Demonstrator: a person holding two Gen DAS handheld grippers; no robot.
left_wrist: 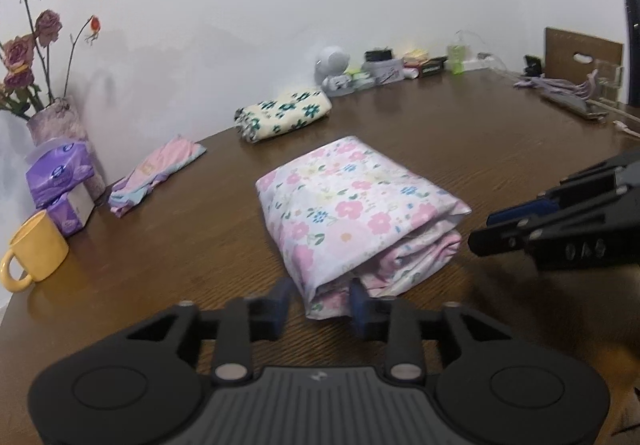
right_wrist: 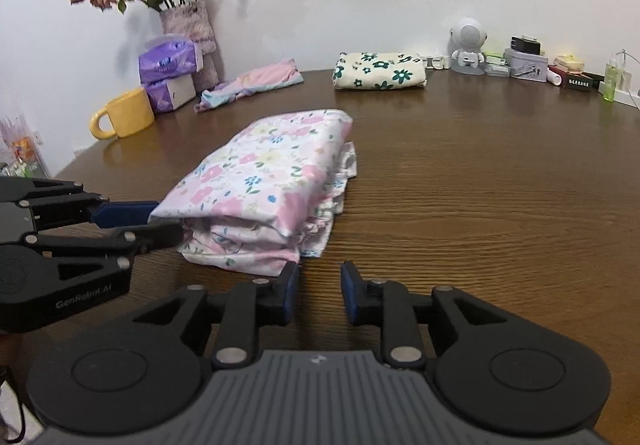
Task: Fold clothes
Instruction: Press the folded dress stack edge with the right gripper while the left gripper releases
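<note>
Nearby, both grippers sit at the folded pink floral garment (left_wrist: 352,213) on the brown table (left_wrist: 500,149).
Left gripper (left_wrist: 320,295) straddles its near corner, fingers parted, cloth between them; right gripper (right_wrist: 320,285) stands narrowly apart, empty, just beside it. Farther back lie a green-flowered folded cloth (right_wrist: 379,70) and a yellow mug (right_wrist: 124,119).

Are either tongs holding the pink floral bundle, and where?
Left tongs straddle the pink floral bundle's near corner, not clamped. Right tongs hold nothing.
</note>
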